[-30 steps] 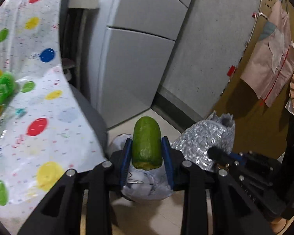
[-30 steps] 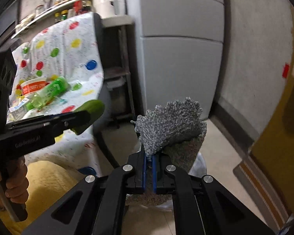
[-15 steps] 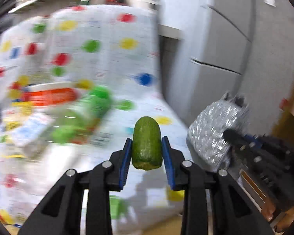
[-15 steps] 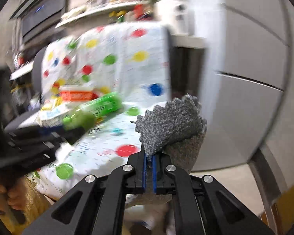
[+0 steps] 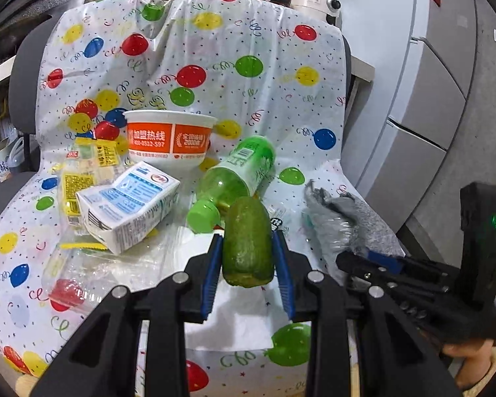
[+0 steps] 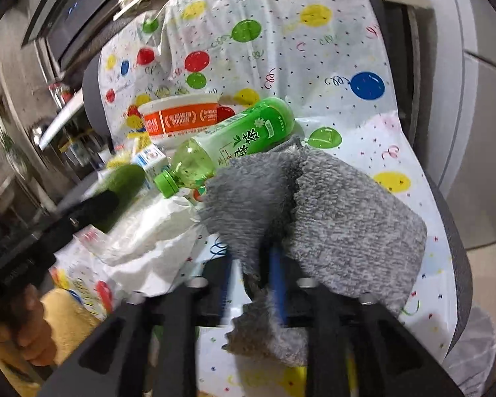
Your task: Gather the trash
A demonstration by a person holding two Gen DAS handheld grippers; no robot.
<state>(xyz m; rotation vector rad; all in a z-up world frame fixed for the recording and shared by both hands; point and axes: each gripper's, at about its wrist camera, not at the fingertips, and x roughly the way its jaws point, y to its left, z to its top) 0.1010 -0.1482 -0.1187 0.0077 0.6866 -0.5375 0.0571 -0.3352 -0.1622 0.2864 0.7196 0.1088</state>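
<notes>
The left gripper (image 5: 248,271) clamps a stubby green cucumber piece (image 5: 247,241) – firm, slick-skinned, best held mid-body – above the balloon-print chair cover (image 5: 274,76), while the right gripper (image 6: 251,284), jaws just opening, lets a soft, light grey knitted cloth (image 6: 330,218) sag loose between them.

cucumber stub (image 5: 247,238): green, upright | grey cloth (image 6: 314,205): crumpled, draped

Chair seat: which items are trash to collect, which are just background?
Trash: cucumber in left gripper, bowl, green bottle, carton, yellow packet, tissue.
Background: balloon cover, grey cloth draped over right gripper, fridge.
</notes>
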